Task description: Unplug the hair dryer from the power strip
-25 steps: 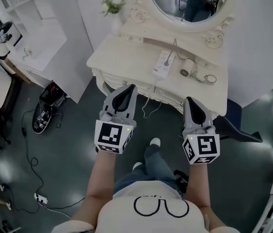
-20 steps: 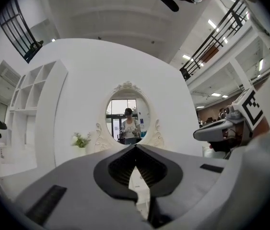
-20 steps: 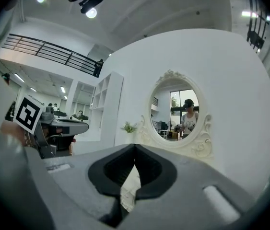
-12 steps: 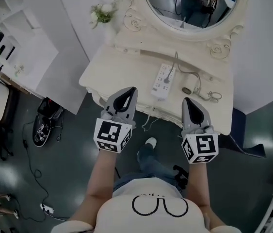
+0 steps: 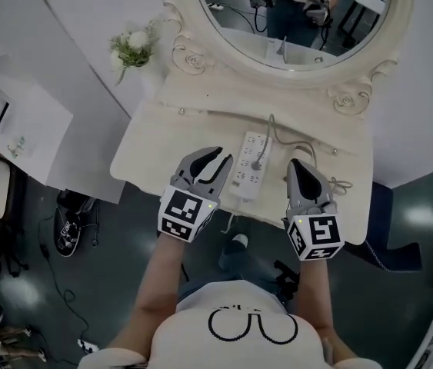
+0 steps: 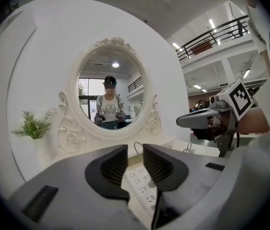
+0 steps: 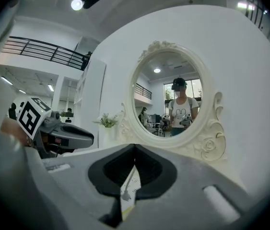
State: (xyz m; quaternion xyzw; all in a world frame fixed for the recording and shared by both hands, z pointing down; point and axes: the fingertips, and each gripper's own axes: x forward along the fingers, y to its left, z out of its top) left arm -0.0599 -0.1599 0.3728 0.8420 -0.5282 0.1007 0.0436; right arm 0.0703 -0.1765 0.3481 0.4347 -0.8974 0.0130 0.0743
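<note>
Person's walked right up to the vanity table (image 5: 158,141) in the last sec. A moment ago both claws hung over the floor short of it; now they're over its near edge. Power strip (image 5: 244,179) lies btw them: left gripper (image 5: 216,158) just to its left, right gripper (image 5: 299,164) just to its right, neither touching it as far as I can see.

Other change: left gripper was clenched, and now its jaws are opening, a narrow gap w/ nothing in it. Its own view only shows the strip beyond the tips. Right gripper is clenched tight, empty.

Dark plug (image 5: 256,163) sits in the strip about mid-length. Its cable (image 5: 268,127) runs to the far side toward the mirror (image 5: 301,21), then curls right. Hair dryer itself I can't pick out, prob. behind the right gripper.

So the approach is about done and the unplugging isn't begun. My guess is the left is readying to pin the strip or take the plug. The right must open before it can grab anything.
</note>
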